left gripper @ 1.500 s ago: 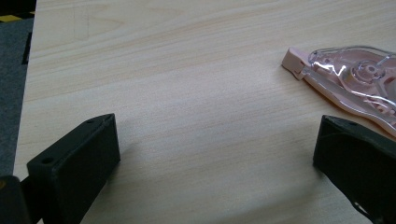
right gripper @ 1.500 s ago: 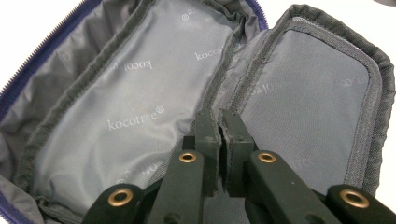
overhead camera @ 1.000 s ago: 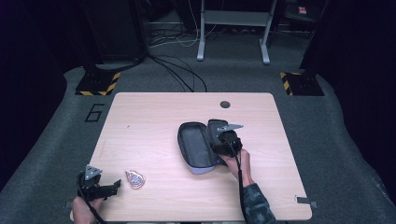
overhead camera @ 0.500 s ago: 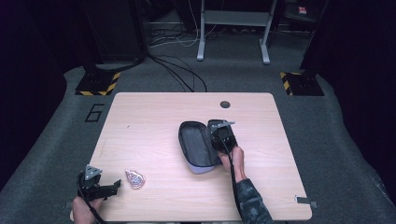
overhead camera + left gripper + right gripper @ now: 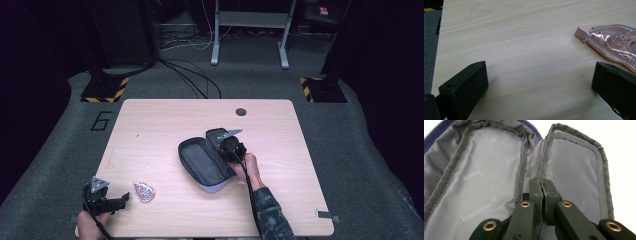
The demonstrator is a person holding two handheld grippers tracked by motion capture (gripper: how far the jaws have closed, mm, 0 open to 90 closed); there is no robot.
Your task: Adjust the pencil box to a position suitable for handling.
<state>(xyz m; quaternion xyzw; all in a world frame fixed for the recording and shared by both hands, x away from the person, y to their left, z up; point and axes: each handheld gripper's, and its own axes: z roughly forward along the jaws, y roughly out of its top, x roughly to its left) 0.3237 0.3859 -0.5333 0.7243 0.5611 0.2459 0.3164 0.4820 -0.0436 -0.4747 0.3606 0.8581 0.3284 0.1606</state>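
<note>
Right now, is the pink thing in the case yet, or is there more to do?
Not yet. Done: the case lies unzipped and open on the table. In hand: the right gripper is shut on the case's inner flap, holding it open. Left: the pink tape roller lies on the table beside the open left gripper, not picked up. It probably goes into the case next.

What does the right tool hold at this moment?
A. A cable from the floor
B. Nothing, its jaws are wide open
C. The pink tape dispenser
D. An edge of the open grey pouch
D: in the right gripper view the right tool has its jaws pressed together on a seam edge of the open pouch, while the pink tape dispenser lies far off, near the left tool.
</note>
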